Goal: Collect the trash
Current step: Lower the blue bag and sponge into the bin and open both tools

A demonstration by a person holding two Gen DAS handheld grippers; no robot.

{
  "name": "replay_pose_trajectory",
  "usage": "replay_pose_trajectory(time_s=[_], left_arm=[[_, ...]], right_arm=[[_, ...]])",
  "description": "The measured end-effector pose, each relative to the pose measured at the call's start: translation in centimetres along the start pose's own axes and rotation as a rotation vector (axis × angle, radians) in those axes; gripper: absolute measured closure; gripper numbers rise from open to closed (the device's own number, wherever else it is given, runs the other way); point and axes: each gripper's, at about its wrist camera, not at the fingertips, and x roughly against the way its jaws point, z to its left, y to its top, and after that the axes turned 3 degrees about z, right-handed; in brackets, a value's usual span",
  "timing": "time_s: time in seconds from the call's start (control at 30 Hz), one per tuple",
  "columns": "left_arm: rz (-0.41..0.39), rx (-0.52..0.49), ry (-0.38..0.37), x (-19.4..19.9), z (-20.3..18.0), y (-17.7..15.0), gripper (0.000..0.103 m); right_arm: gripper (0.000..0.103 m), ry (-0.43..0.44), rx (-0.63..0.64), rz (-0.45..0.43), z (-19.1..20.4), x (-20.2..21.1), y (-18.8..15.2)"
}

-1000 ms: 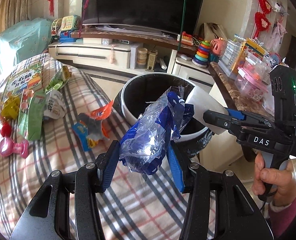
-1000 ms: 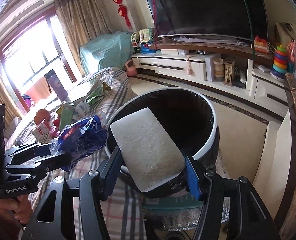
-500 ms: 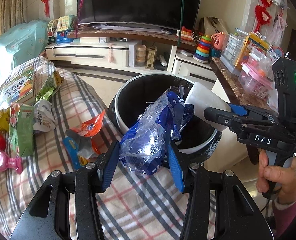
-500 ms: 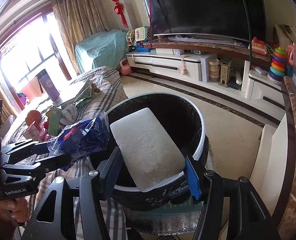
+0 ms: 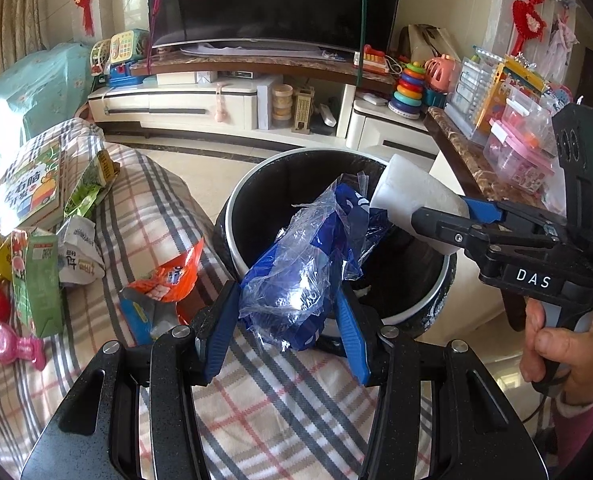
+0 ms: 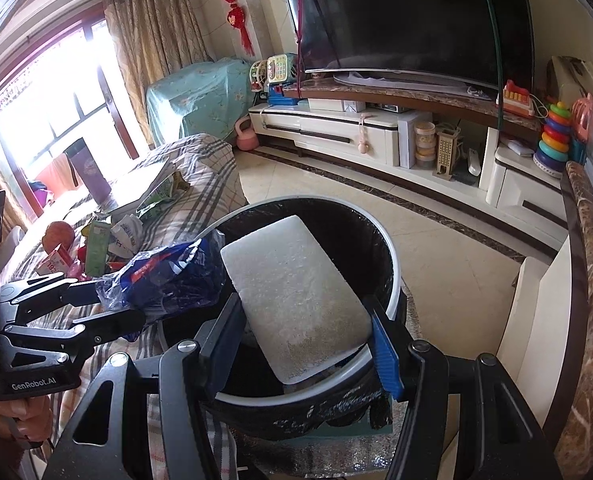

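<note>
My left gripper is shut on a crumpled blue plastic bag and holds it over the near rim of the round trash bin, which has a black liner and white rim. My right gripper is shut on a white foam block and holds it above the bin's opening. In the left wrist view the right gripper comes in from the right with the foam block. In the right wrist view the left gripper shows at left with the bag.
A plaid-covered couch left of the bin carries several wrappers, cartons and a booklet, including an orange wrapper. A TV cabinet with toys stands behind. A marble-topped counter is at the right.
Both grippers have moved closer over the bin with their loads. The bag and the foam block now hang further over the bin's opening. Both grips are unchanged.
</note>
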Motion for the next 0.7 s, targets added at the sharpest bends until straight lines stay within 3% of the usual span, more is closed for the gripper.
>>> replay_pose_trajectory(time_s=[0.7], left_arm=[[0.008,-0.009,0.01,-1.0,-0.3,1.8,0.054]], right_arm=[[0.043,-0.012,0.013,0.029,-0.2,-1.3,0.8]])
